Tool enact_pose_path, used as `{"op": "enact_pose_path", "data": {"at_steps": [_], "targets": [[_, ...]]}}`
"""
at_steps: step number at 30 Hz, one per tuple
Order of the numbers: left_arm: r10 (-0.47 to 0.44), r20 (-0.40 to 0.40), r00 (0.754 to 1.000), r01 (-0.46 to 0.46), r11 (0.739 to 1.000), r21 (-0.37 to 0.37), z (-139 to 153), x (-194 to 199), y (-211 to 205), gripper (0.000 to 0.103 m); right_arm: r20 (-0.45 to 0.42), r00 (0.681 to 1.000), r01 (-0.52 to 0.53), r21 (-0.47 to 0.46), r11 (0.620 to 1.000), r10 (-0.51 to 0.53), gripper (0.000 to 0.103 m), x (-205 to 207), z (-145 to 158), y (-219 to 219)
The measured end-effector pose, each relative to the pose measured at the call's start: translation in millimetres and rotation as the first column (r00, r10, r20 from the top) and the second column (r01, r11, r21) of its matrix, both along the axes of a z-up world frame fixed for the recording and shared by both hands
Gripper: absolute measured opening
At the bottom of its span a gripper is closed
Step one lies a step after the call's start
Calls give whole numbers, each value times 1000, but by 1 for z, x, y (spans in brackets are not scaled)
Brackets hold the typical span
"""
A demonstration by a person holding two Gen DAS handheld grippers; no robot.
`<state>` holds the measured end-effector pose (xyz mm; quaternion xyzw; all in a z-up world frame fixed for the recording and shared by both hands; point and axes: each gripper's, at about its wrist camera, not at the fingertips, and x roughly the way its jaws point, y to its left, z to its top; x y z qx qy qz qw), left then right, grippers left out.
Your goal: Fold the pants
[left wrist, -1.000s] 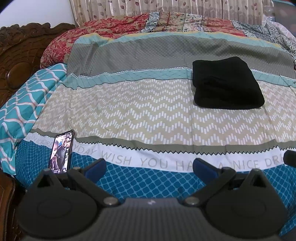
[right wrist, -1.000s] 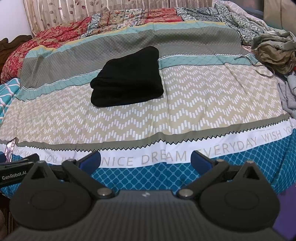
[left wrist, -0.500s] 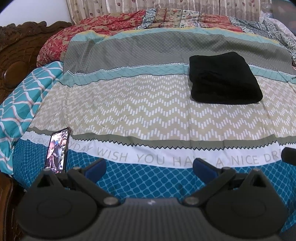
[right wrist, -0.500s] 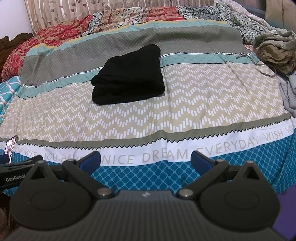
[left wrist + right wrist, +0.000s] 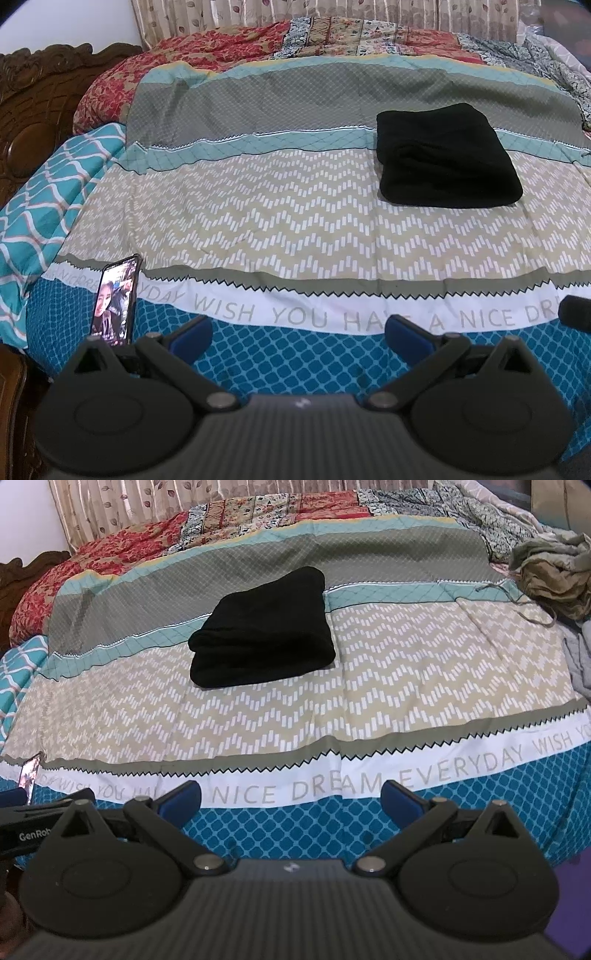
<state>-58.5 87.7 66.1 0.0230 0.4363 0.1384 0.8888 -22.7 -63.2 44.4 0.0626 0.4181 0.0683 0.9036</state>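
At the bed's near edge, the left tool (image 5: 297, 330) and right tool (image 5: 291, 797) hang spread, pinching nothing. Beside the left tool, a lit phone (image 5: 114, 301) stands. Farther in, the folded black pants (image 5: 262, 642) lie mid-bedspread (image 5: 406, 686).

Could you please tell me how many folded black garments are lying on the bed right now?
1. The folded black pants lie on the bedspread across its teal and zigzag bands. A crumpled olive clothes pile at the right edge could hide more.
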Motion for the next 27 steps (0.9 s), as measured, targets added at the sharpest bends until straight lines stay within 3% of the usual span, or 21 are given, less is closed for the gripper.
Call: {"op": "enact_pose_path", "data": {"at_steps": [9,27], "targets": [[24,-19,1000,-25,999,-33,-3,1,5,103,14,1000,-21,-32,999,22,103,-1,1,5],[13,-3,1000,-13,999,-33,11,-6,0,103,97,995,6,37,999,-10,103,-21,16,-11]]}}
